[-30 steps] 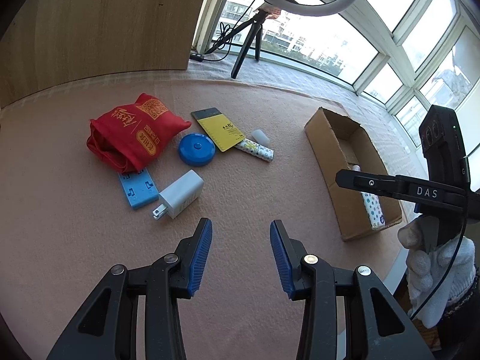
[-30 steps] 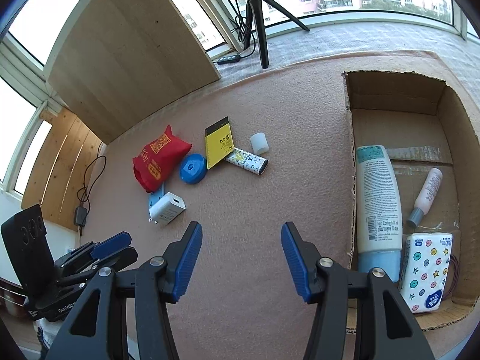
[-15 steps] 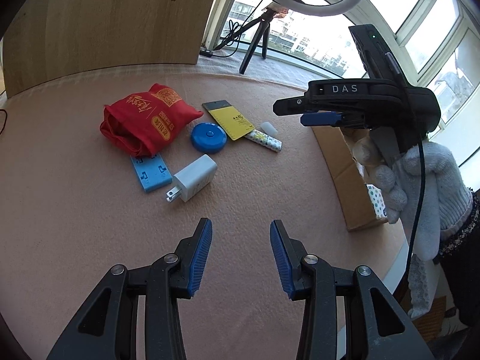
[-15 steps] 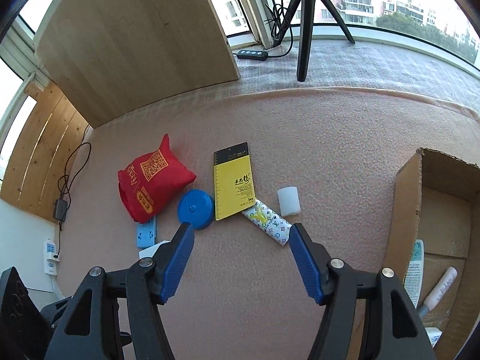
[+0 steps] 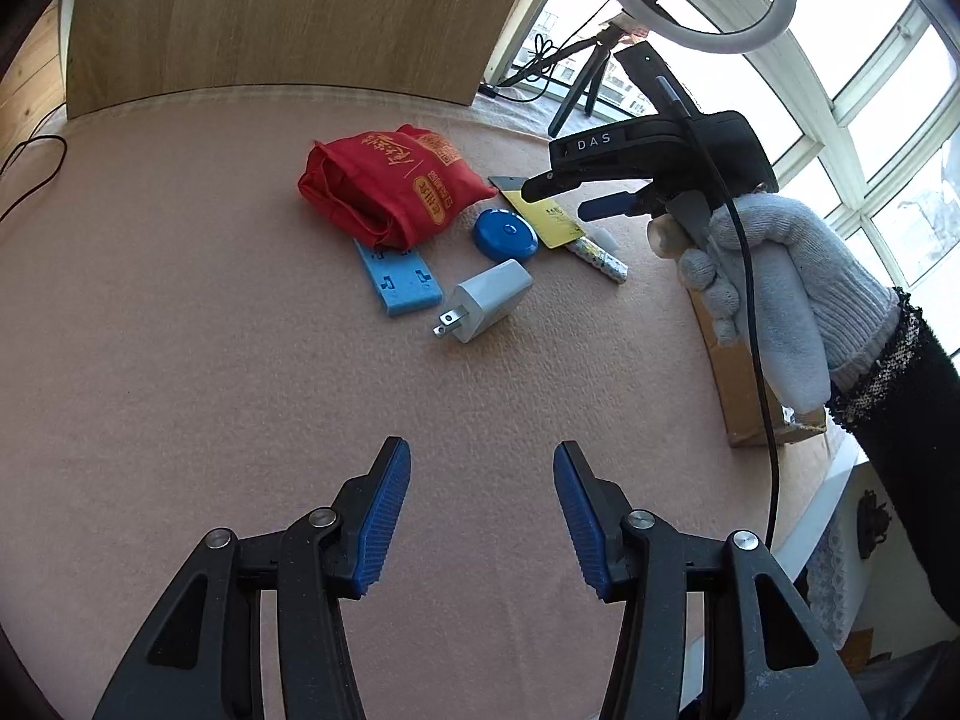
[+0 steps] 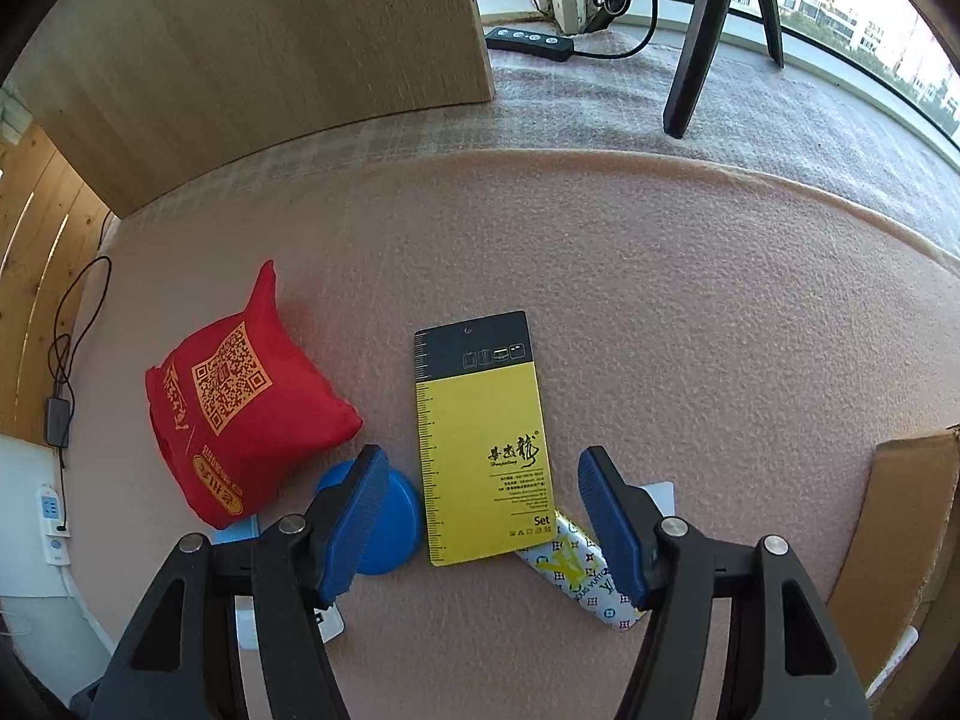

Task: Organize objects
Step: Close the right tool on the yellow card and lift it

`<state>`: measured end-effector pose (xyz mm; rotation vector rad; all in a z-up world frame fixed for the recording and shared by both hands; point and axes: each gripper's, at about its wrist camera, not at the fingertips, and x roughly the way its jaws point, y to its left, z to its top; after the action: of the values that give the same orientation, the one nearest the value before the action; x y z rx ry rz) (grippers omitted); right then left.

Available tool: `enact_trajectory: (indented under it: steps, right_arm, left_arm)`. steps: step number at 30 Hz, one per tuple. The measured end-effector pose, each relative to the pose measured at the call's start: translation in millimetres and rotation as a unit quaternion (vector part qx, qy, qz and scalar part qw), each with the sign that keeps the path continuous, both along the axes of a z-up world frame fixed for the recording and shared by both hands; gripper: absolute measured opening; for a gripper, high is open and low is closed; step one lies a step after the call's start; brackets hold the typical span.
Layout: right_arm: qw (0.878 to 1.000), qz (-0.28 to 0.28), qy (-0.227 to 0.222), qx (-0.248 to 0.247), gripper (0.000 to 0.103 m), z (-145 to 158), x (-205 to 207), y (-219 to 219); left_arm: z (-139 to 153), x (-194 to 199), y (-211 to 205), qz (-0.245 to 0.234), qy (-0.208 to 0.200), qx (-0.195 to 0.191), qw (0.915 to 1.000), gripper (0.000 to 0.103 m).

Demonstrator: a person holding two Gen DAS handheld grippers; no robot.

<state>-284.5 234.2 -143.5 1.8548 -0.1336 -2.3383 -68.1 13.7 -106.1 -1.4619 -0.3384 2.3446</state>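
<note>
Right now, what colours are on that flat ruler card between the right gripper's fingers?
Yellow with a black top band, clearest in the right wrist view: ruler card.

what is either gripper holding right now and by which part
Nothing is held. The left gripper is open over bare mat; the right gripper is open above the yellow card, not gripping it.

The right gripper [image 6: 477,516] is moving away from the cardboard box [image 6: 894,516] and across the table toward the loose items, now hanging with its jaws spread over the yellow card [image 6: 480,450]. In the left wrist view the gloved hand [image 5: 774,288] is travelling leftward in front of the box. The left gripper [image 5: 480,516] is drifting slightly nearer the white charger [image 5: 489,306].
</note>
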Motion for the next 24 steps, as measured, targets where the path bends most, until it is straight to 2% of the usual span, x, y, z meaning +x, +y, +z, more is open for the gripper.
enact_trajectory:
  steps: [9,19,24]
  right_arm:
    - [0.999,0.007,-0.011,0.034,0.062,-13,-8,-9]
    - [0.997,0.032,-0.007,0.072,0.061,-18,-3,-16]
    - [0.996,0.045,-0.005,0.082,0.058,-18,0,-19]
  left_arm:
    - [-5,1,-16,0.012,-0.008,0.006,0.9999,0.053]
    - [-8,-4,-14,0.008,-0.011,0.014,0.9998,0.053]
    - [-9,-6,-13,0.007,-0.014,0.016,0.9998,0.053]
